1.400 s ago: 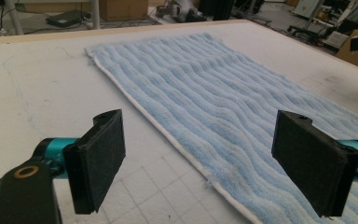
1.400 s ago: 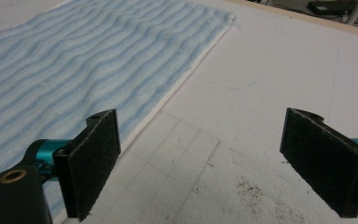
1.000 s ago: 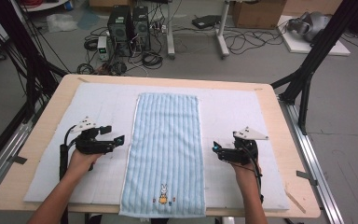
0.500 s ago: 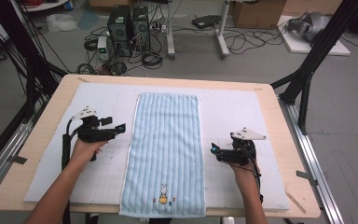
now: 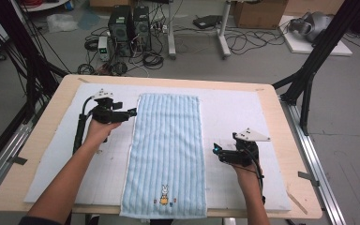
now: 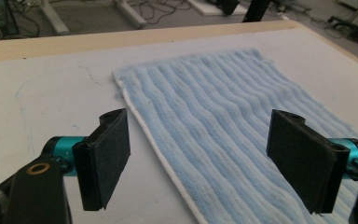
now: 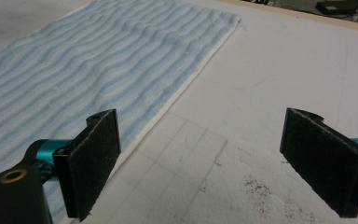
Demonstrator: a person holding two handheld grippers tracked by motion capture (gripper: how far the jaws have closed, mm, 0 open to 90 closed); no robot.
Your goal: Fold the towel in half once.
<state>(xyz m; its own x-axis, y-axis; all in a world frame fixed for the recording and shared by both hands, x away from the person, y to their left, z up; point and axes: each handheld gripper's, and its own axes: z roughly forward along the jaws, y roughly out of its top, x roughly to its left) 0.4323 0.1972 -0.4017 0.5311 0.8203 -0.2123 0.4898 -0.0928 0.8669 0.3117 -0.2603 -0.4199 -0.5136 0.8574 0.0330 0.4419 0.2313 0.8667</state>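
A wooden table point(image 5: 37, 154) carries a white mat point(image 5: 234, 112) that covers most of its top, seen from the high view with computer towers point(image 5: 129, 23) and loose cables on the floor beyond its far edge. Lengthwise down the middle of the mat lies a pale blue striped towel point(image 5: 166, 150), spread flat, its near end bearing a small embroidered rabbit point(image 5: 164, 191) and reaching to the table's front edge. The towel's white-trimmed long edges run parallel to the mat's sides.

The left gripper point(image 5: 130, 112), held in a hand whose forearm enters from the bottom of the frame, sits beside the towel's left edge near its far end, jaws pointing toward the cloth. In the left gripper view its two black padded jaws stand wide apart with nothing between them, straddling the towel's point(image 6: 242, 121) trimmed edge; whether the pads rest on the fabric or hang just above it is hard to tell from this angle.

The right gripper point(image 5: 217, 151) lies on the mat to the right of the towel, about midway along its length and just clear of the edge. In the right gripper view its jaws are likewise spread wide and empty, over bare mat point(image 7: 270, 74) marked with faint grid lines and dark specks, the towel's point(image 7: 102, 60) edge running past the left jaw.
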